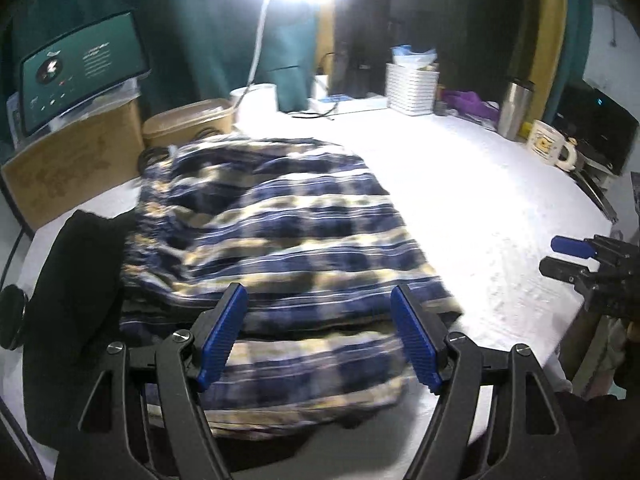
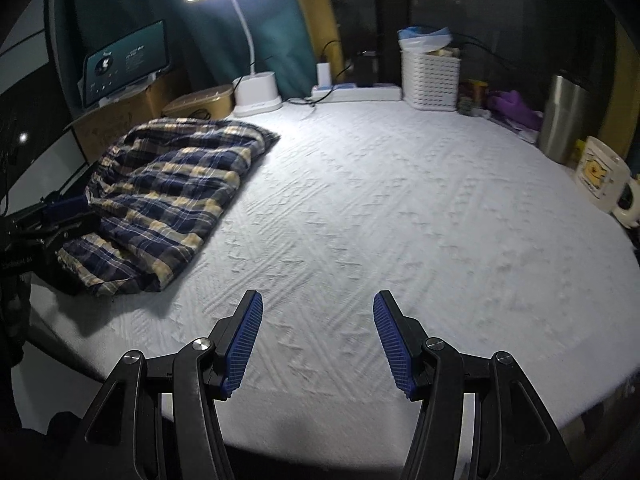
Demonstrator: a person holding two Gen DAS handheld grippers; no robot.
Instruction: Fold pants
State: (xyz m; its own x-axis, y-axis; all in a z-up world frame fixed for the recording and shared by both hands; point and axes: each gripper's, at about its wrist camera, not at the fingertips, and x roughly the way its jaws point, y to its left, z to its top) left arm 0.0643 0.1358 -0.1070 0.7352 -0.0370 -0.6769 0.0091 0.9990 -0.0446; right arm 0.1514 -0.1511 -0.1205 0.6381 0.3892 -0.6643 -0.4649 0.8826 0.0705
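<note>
1. The plaid pants point(image 2: 168, 196) lie on the left part of the white tabletop point(image 2: 400, 220), already gathered into a compact bundle of several layers, with the hem end toward the near edge and the far end close to the cardboard box point(image 1: 76, 168) and the lamp base point(image 2: 258, 94).
2. The left gripper point(image 1: 318, 336) hovers just above the near edge of the bundle, its 2 blue fingers point(image 1: 222, 340) spread wide with cloth beneath them but nothing pinched.
3. The right gripper point(image 2: 318, 340) is well apart from the pants, over bare tabletop, its fingers point(image 2: 244, 348) likewise spread and empty.
4. My read is that the folding itself is nearly or fully done: the bundle looks doubled over, though its edges are rumpled and the top layer sits a little askew. The left wrist view is blurred, so I cannot tell how neatly the layers line up.
5. The step in hand looks like a pause between a fold and either a last fold or a tidy-up.
6. If another fold is wanted, the next move calls for both grippers to come to the near hem, 1 at each corner, pinch every layer together and carry it over toward the far end.
7. Care is needed near the dark cloth point(image 1: 76, 320) lying just beside the pants on the left, so it is not picked up too.
</note>
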